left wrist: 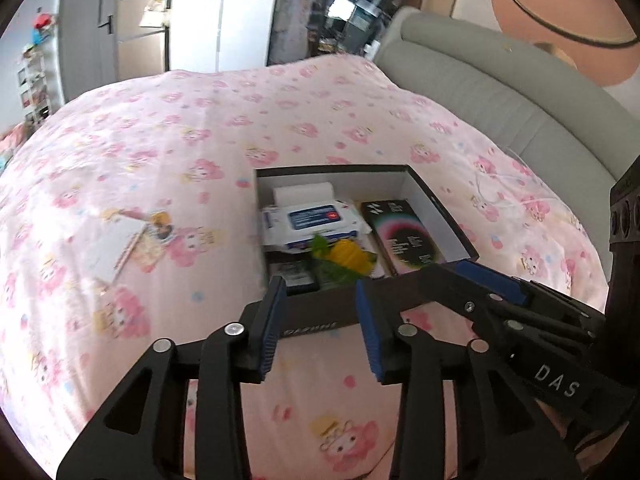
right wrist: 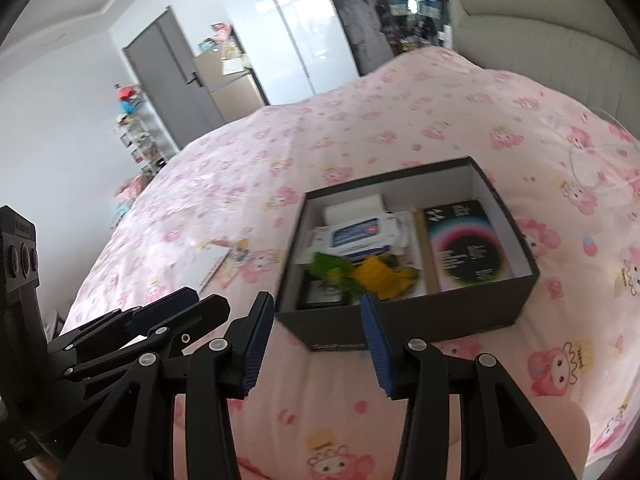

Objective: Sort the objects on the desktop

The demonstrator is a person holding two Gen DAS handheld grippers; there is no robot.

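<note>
— On the pink printed bedspread (left wrist: 168,152), at the twelve o'clock position ahead of both grippers, what is found?

— An open dark box (left wrist: 436,200) is found there, its near wall facing the fingers. It is seen at one o'clock in the right wrist view and at twelve o'clock in the left wrist view.

— What is contained in the box?

— A white and blue wipes pack (left wrist: 316,220) is laid toward the far side, with a white roll (left wrist: 304,192) behind it at twelve o'clock. A dark printed carton (left wrist: 404,236) is set along the wall at three o'clock. A yellow and green plastic item (left wrist: 344,260) is lodged near the front wall; its exact kind cannot be told because of blur. A small dark packet (left wrist: 296,276) is seen at the near corner at seven o'clock.

— What is left outside the box?

— A notebook (left wrist: 120,248) is laid on the bedspread at nine o'clock, well apart from the box.

— How is the left gripper (left wrist: 320,324) set?

— Its blue pads are held apart, and nothing is held between them. It is raised before the near wall, with no contact shown.

— And the right gripper (right wrist: 316,344)?

— Its jaws are likewise parted and empty, near the front corner of the box. The two tools are positioned side by side.
</note>
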